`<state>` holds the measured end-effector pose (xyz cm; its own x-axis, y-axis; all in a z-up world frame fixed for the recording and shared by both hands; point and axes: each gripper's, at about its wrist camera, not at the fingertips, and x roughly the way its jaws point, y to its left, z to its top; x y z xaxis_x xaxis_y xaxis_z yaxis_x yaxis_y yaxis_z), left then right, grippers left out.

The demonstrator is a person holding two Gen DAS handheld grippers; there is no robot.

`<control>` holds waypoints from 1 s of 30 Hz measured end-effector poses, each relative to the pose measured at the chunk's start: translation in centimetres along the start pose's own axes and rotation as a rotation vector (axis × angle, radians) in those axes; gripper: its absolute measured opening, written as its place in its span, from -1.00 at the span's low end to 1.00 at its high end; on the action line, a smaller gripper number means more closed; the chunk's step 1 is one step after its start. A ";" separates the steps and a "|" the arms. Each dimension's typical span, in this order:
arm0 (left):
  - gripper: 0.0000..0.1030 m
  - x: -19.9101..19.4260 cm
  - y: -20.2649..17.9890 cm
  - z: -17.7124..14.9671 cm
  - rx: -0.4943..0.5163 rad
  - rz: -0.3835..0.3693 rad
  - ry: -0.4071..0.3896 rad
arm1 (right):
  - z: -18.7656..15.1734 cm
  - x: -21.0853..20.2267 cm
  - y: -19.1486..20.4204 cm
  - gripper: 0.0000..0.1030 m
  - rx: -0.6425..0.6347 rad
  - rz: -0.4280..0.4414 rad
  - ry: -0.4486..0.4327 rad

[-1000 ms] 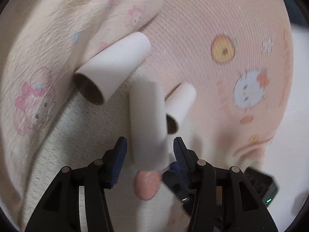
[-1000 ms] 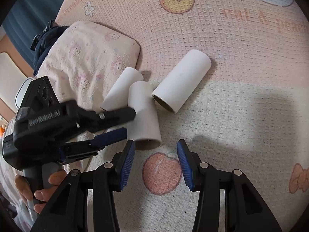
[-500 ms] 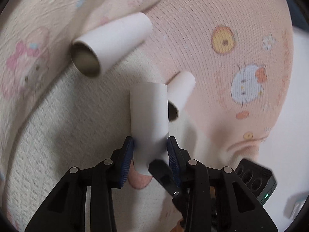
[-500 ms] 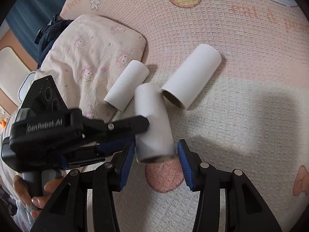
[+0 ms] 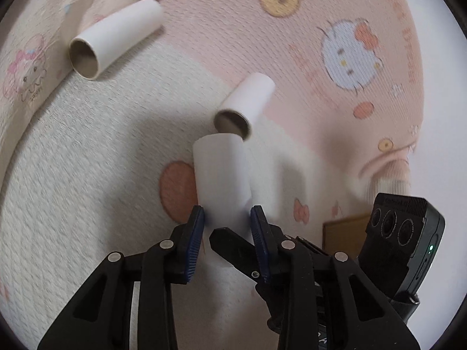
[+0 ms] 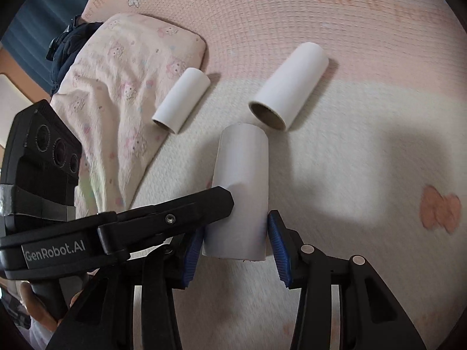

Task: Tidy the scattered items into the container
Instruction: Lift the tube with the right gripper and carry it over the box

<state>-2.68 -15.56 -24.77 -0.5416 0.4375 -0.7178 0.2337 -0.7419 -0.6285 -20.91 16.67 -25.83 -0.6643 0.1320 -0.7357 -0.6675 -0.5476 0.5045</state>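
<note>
My left gripper [image 5: 224, 218] reaches forward and down, its blue-padded fingers [image 5: 195, 227] drawn in close and pressing on both sides of what they carry, the black linkage arms angled inward behind them. My right gripper [image 6: 233, 233] sits low and just beside it, its blue pads [image 6: 278, 239] likewise set against either flank of the same load. In the right wrist view the left gripper's upper finger crosses in front from the left, its camera housing trailing behind, and part of my left hand [image 6: 38, 312] shows wrapped around the handle at the lower left edge. Both tools converge at nearly right angles.
</note>
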 end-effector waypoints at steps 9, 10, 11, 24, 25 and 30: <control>-0.34 -0.2 -2.9 -2.5 0.147 0.018 0.028 | -2.3 -3.5 -0.5 -0.20 0.007 -0.092 0.042; -0.32 -0.2 -3.1 -2.7 0.151 0.017 0.032 | -2.4 -3.7 -0.5 -0.20 0.007 -0.097 0.044; -0.28 0.0 -3.2 -2.8 0.154 0.017 0.041 | -2.6 -4.1 -0.6 -0.20 0.007 -0.105 0.049; -0.05 2.0 -2.8 -2.9 0.088 -0.039 0.113 | -3.5 -5.0 -1.0 -0.19 -0.012 -0.161 0.087; -0.05 2.3 -2.5 -2.8 0.066 -0.045 0.122 | -3.3 -4.7 -0.9 -0.20 -0.015 -0.161 0.093; -0.20 2.8 -1.4 -2.6 -0.023 -0.090 0.122 | -2.9 -3.5 -1.2 -0.19 -0.001 -0.154 0.109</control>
<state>-2.43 -12.02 -26.65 -0.4593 0.5616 -0.6882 0.2073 -0.6856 -0.6978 -16.80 14.44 -25.22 -0.5140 0.1240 -0.8488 -0.7581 -0.5285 0.3820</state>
